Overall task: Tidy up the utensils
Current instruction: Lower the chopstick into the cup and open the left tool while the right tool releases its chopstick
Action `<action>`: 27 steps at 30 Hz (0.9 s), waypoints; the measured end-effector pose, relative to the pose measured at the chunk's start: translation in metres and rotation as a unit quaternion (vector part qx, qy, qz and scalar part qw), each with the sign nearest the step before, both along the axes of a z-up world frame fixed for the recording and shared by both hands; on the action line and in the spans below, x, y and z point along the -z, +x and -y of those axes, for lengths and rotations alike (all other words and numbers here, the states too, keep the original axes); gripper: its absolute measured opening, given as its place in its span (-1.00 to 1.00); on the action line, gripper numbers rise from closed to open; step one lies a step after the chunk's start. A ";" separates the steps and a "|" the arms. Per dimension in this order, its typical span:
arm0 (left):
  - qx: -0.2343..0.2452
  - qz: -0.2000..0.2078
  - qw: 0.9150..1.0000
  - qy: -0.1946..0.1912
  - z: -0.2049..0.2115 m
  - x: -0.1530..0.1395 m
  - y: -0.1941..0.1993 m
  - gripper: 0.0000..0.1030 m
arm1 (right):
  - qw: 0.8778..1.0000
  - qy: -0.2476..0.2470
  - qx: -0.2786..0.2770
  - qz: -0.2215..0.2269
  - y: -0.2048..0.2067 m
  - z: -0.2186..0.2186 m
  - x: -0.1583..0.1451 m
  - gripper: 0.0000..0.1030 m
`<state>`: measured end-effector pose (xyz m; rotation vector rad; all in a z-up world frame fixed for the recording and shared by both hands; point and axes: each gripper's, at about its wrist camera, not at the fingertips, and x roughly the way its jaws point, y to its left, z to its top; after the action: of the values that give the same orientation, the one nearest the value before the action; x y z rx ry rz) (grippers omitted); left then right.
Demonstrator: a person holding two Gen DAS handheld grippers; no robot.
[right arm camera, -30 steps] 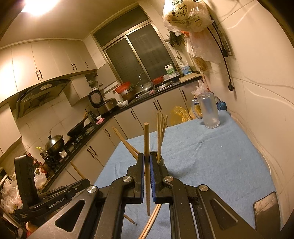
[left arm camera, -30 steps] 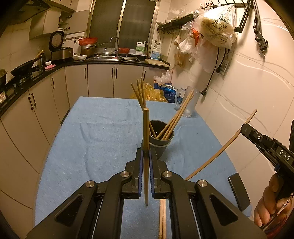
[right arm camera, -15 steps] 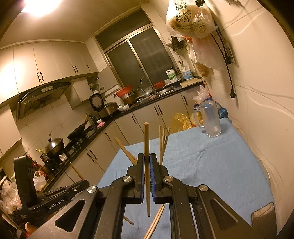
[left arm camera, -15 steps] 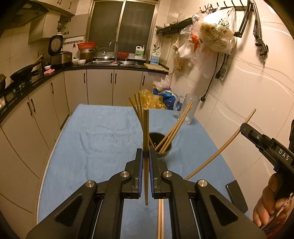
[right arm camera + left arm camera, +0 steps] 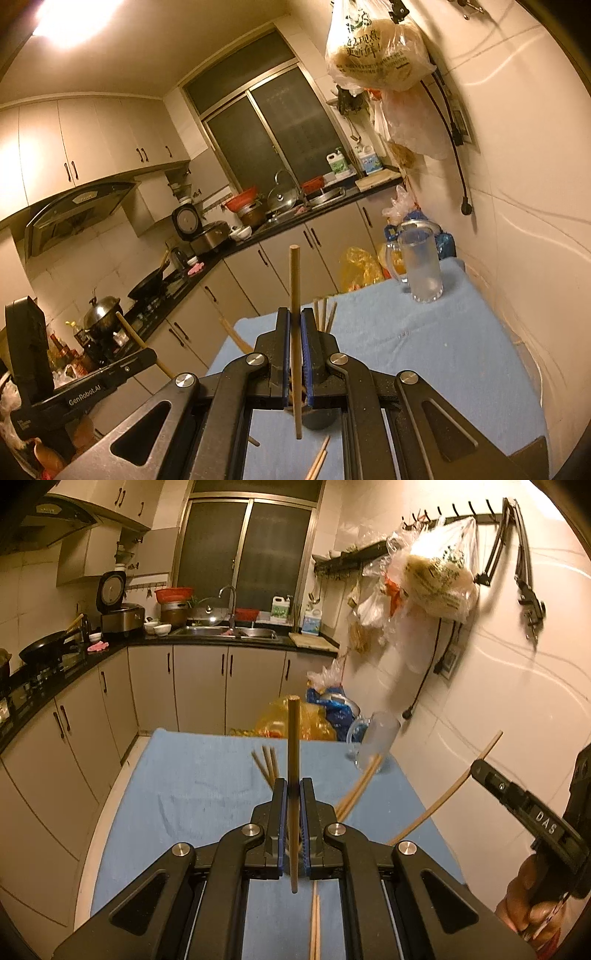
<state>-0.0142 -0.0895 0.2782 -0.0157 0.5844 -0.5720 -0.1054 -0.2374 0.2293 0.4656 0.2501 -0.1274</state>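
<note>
Left wrist view: the left gripper [image 5: 293,812] pinches a round wooden chopstick [image 5: 293,760] upright above the blue towelled table [image 5: 192,794], its long axis vertical. The right gripper [image 5: 294,339], marked "DAS" on its side, clamps another chopstick [image 5: 294,295] just as upright. More chopsticks [image 5: 266,762] fan outward from behind the left fingers; the glass mug [image 5: 421,266] stands near the table's far right corner.

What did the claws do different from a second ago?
Both claws lifted up and away from the cup of chopsticks. The left claw and right claw stay shut, each on one chopstick. Nothing was let go; the glass mug stayed put.
</note>
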 end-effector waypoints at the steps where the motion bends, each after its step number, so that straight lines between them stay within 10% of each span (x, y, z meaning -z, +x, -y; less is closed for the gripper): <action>1: 0.000 0.002 1.000 -0.002 0.001 -0.002 0.002 -0.88 | 1.000 -0.001 0.002 0.002 0.003 0.002 -0.002 -0.87; 13: -0.001 -0.022 0.999 -0.025 0.030 0.010 0.051 -0.88 | 1.000 -0.001 0.016 0.003 0.057 0.009 -0.007 -0.87; 27: 0.005 -0.082 0.997 0.001 0.041 0.078 0.081 -0.88 | 0.996 0.001 -0.012 -0.087 0.105 0.003 0.063 -0.87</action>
<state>0.0670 -0.1301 0.2004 -0.0580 0.7444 -0.5825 -0.0007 -0.2400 0.1662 0.4541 0.4269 -0.1451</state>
